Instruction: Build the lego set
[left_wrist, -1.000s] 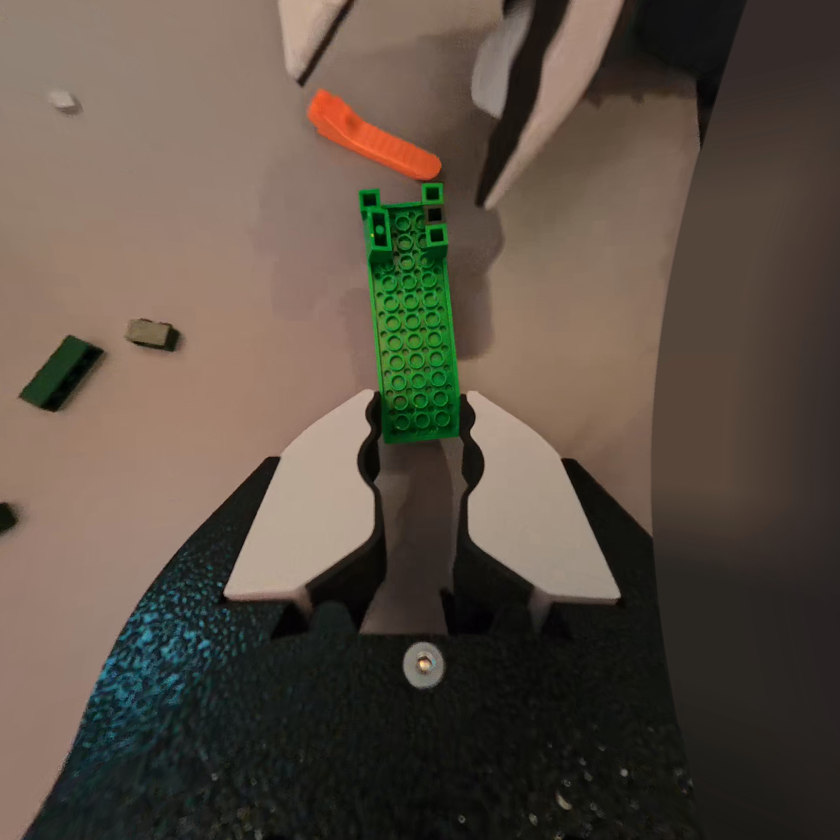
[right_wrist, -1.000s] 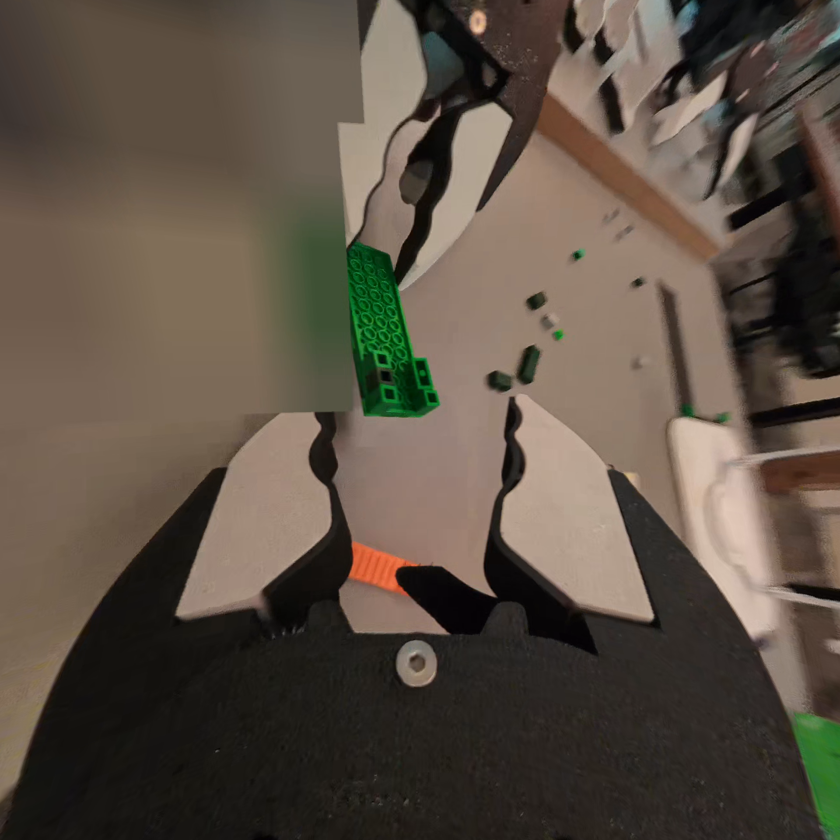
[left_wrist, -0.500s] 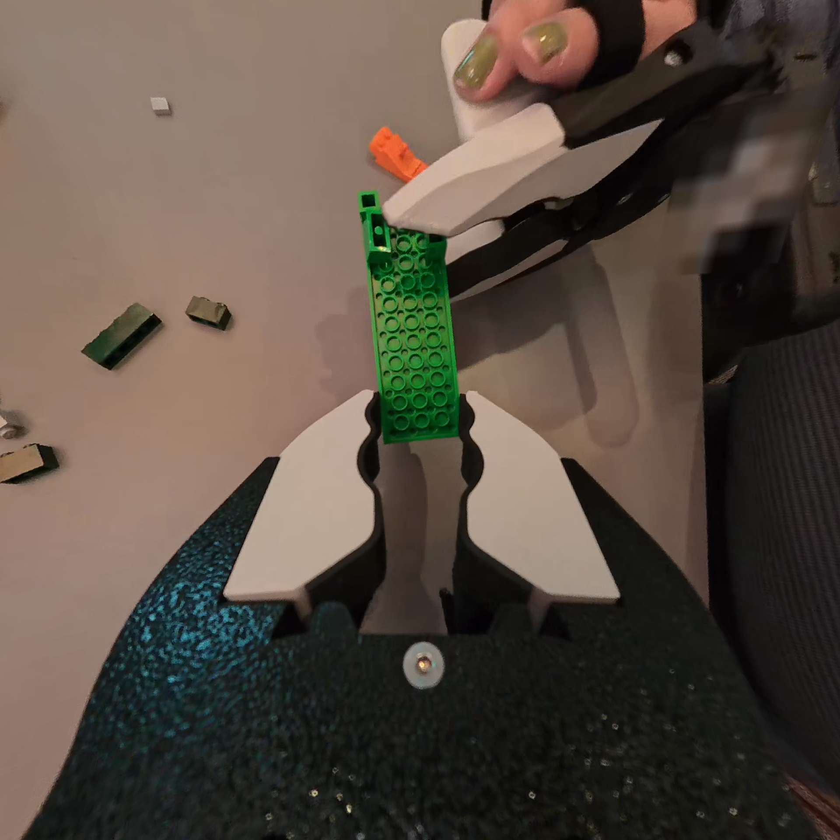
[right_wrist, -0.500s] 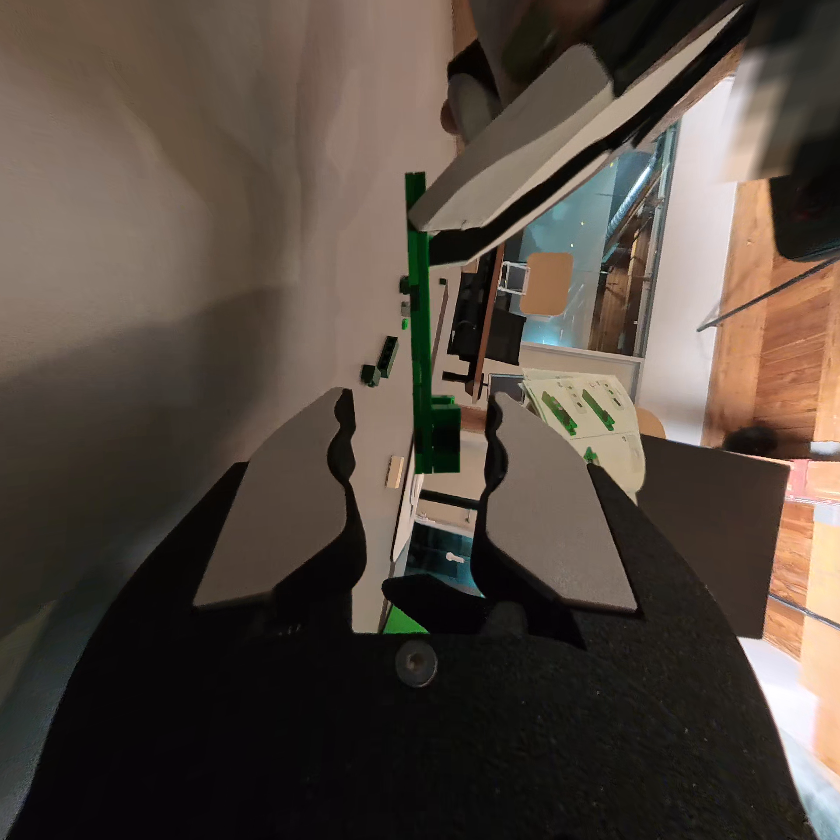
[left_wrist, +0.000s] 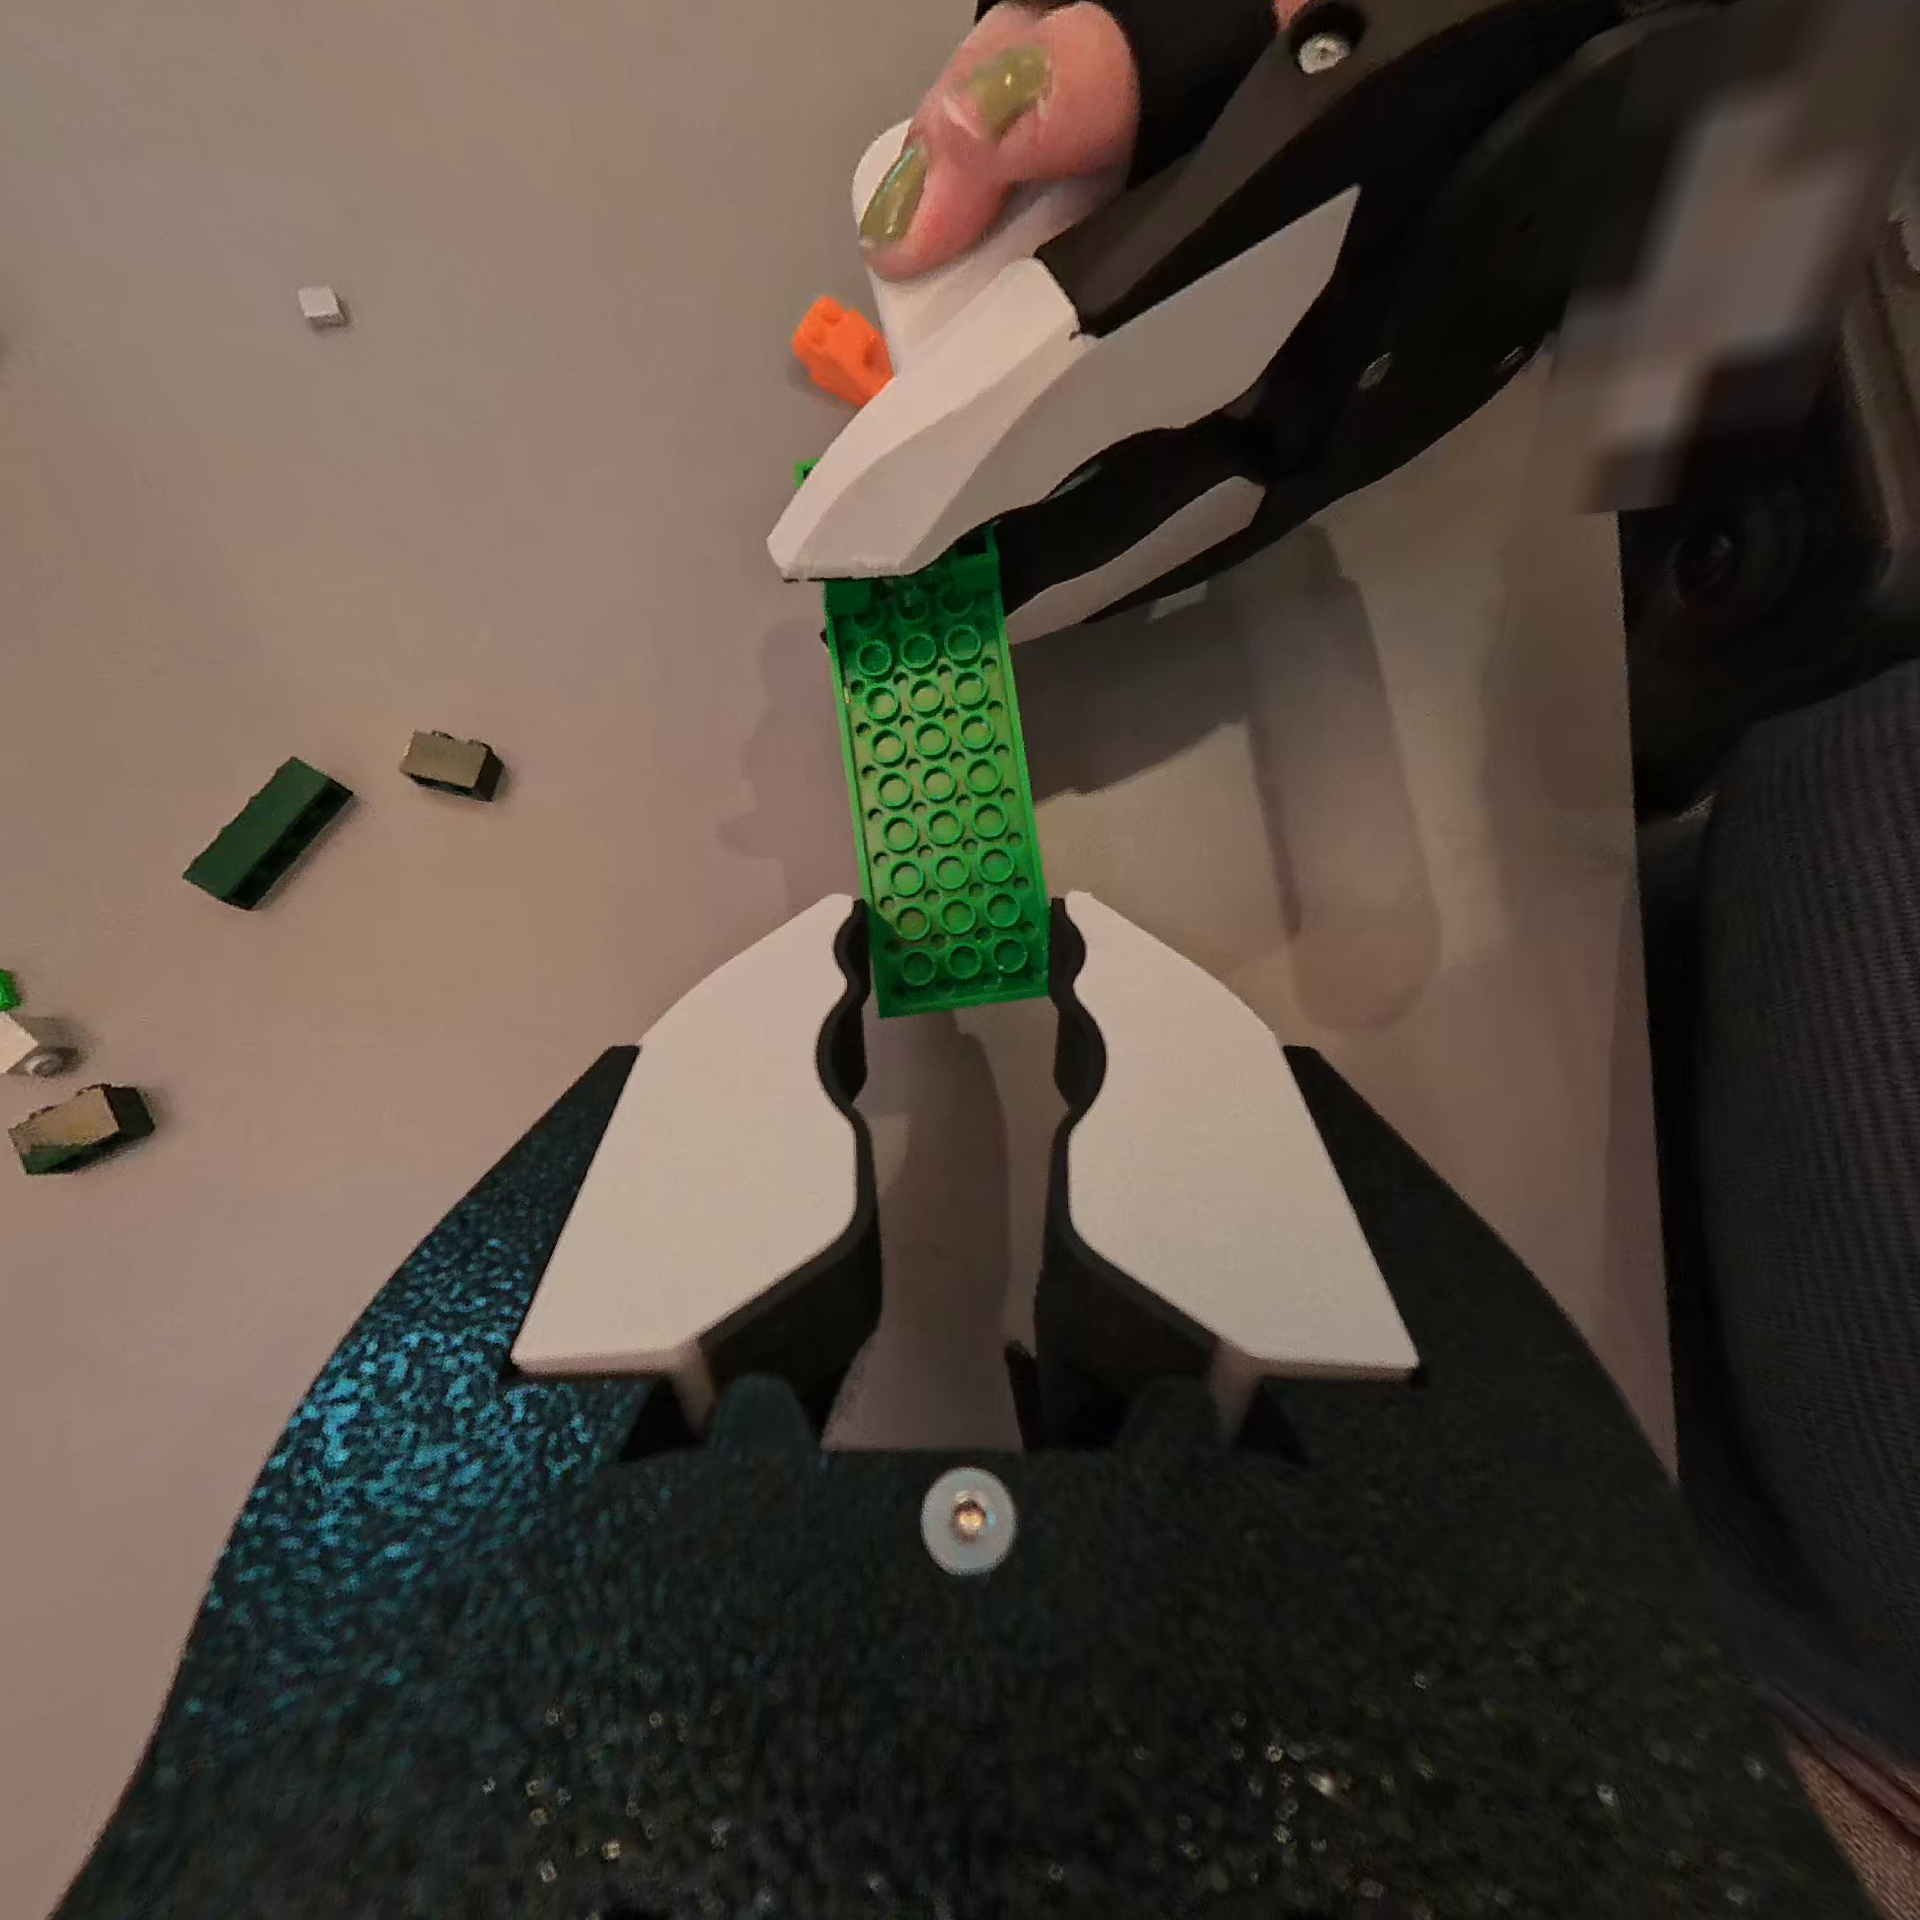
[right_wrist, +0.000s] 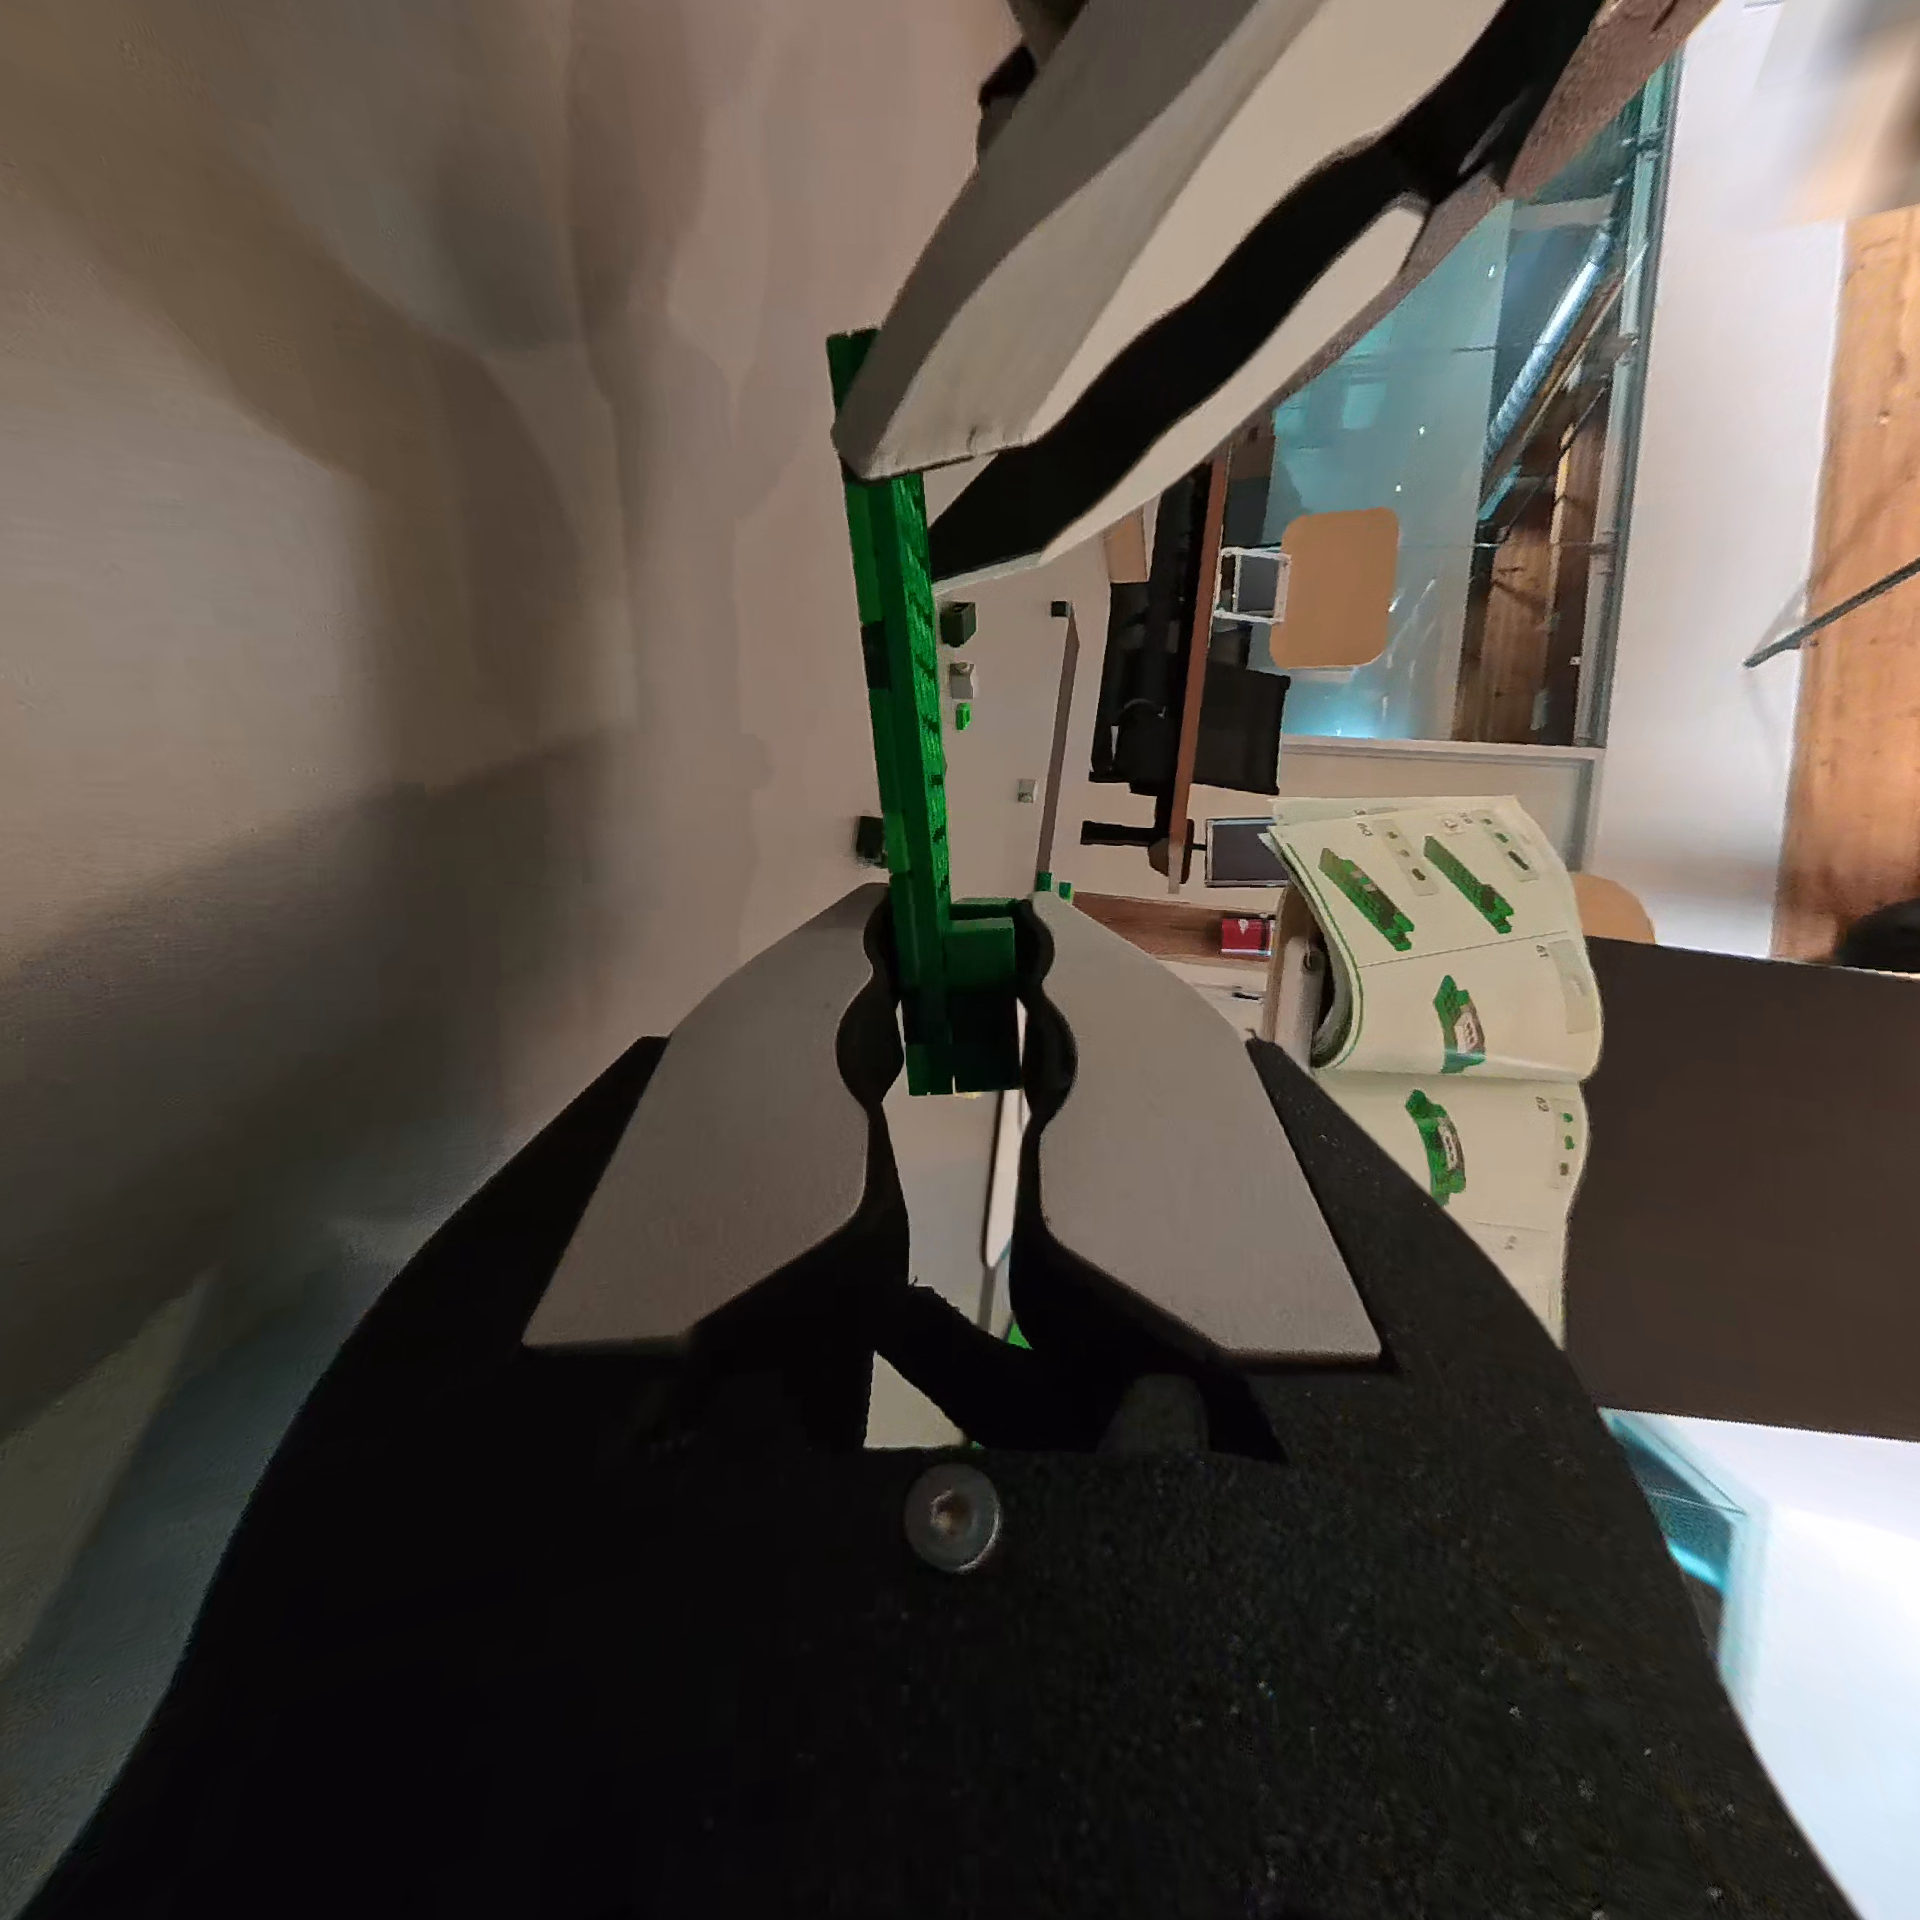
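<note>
A long bright green studded plate (left_wrist: 940, 800) with small green bricks on its far end is held in the air between both grippers. My left gripper (left_wrist: 956, 935) is shut on its near end. My right gripper (left_wrist: 930, 582) comes in from the upper right, with a person's hand (left_wrist: 997, 135) on it. In the right wrist view the plate (right_wrist: 904, 727) shows edge-on, and my right gripper (right_wrist: 954, 997) is shut on the end with the small bricks. The left gripper (right_wrist: 935, 499) holds the far end there.
On the grey table lie an orange brick separator (left_wrist: 836, 348), dark green bricks (left_wrist: 268, 831) (left_wrist: 449, 764) (left_wrist: 78, 1127) and a small white piece (left_wrist: 320, 304). An open instruction booklet (right_wrist: 1455, 966) stands at the right. Dark fabric (left_wrist: 1808, 1039) borders the table's right edge.
My right gripper swung round to the plate's far end, moved over the small bricks and closed on them. My left gripper kept its hold on the plate.
</note>
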